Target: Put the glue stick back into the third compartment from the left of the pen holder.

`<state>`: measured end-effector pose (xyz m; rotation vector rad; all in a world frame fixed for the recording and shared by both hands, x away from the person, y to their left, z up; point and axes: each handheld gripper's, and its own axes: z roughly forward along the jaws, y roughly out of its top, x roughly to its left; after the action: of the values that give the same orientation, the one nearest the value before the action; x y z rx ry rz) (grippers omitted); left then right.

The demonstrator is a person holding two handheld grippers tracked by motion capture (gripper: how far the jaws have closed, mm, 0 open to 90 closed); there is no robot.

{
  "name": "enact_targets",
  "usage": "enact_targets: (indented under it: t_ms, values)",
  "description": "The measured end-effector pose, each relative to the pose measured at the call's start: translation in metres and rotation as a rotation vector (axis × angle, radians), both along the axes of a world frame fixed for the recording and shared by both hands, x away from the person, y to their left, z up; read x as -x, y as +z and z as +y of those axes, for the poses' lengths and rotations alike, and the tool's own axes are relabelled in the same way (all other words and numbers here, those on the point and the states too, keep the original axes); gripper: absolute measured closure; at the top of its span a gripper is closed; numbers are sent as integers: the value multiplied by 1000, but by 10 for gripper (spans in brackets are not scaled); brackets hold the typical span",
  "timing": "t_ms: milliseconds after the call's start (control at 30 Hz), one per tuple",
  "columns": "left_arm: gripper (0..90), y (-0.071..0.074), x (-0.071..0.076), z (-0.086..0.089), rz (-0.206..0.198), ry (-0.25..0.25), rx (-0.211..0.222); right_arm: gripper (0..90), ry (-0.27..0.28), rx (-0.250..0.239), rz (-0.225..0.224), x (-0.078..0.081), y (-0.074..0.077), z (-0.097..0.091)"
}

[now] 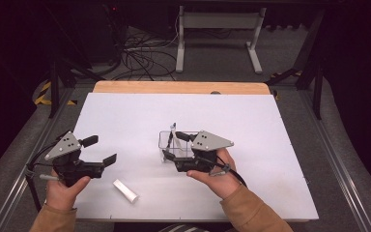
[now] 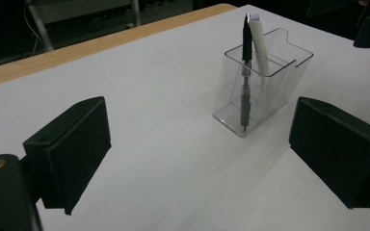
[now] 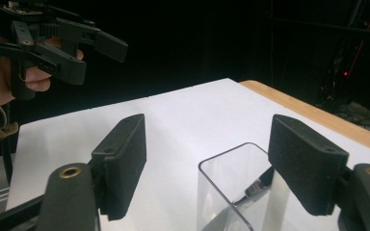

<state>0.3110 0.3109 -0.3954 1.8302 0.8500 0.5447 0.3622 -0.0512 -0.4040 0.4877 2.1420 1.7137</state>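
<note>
The white counter carries a clear plastic pen holder near its middle and a white marker lying flat near the front edge, between the person's two hands. In the left gripper view the holder stands upright with a black pen and a white marker-like stick already in it, both leaning slightly. The right tool hovers right at the holder, its jaws apart and straddling the near rim — in its own view the clear rim sits between the two black pads without either one touching it, so nothing is clamped. The left tool is held off to the left, jaws also wide apart and empty. The relation that matters is about the loose marker: it lies in front of and to the right of the left tool, below the level of its jaws, with its long axis running diagonally from upper left to lower right. The left hand is just beside it, clearly nearer than the right hand — so I judge the left tool is the one to pick it up, coming down and turning so the jaws close across the barrel rather than along it, while the right tool steadies the holder.
</note>
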Motion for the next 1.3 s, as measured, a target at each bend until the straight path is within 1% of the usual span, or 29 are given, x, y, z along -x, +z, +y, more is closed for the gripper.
enact_targets:
  t_ms: [33, 67, 100, 133, 167, 300, 367, 467, 533, 700, 767, 900, 967, 1100, 1167, 1267, 1300]
  values:
    - [72, 0, 0, 0, 1, -8, 1, 297, -12, 5, 47, 0, 0, -2]
    - [70, 0, 0, -1, -3, -17, -4, 244, -41, 33, 80, 0, 0, -5]
    - [69, 1, 0, -1, -2, -27, -9, 225, -58, 42, 71, -1, -1, -7]
    - [68, 1, 0, -2, 1, -35, -16, 256, -56, 51, 58, -1, -1, -8]
    - [67, 2, 1, -3, 1, -38, -27, 258, -52, 57, 50, -1, -2, -11]
    - [61, 6, 2, -6, -2, -82, -65, 227, -41, 37, 38, 3, -2, -22]
    - [55, 9, 2, -8, -4, -106, -68, 211, -46, 42, 26, 4, -2, -32]
    - [62, 10, 2, -10, -5, -118, -76, 209, -65, 24, 27, 6, -2, -45]
    - [71, 9, 1, -12, 1, -127, -85, 210, -76, 14, 23, 7, -3, -50]
    - [77, 10, -1, -18, 6, -153, -134, 212, -82, 15, 21, 9, -4, -54]
    - [80, 11, -1, -18, 15, -156, -143, 213, -82, 14, 25, 9, -5, -55]
    - [92, 10, -2, -17, 31, -158, -127, 221, -79, 17, 29, 9, -6, -55]
    - [94, 10, -1, -16, 35, -147, -126, 228, -73, 17, 32, 9, -6, -54]
    - [99, 9, -1, -11, 40, -136, -75, 241, -46, 27, 41, 12, -7, -47]
    - [97, 10, 0, -8, 31, -115, -60, 240, -28, 36, 46, 13, -7, -41]
    - [88, 12, 1, -4, 24, -100, -14, 220, 2, 56, 54, 15, -9, -29]
    - [85, 12, 2, -2, 19, -91, -6, 211, 12, 68, 56, 16, -10, -25]
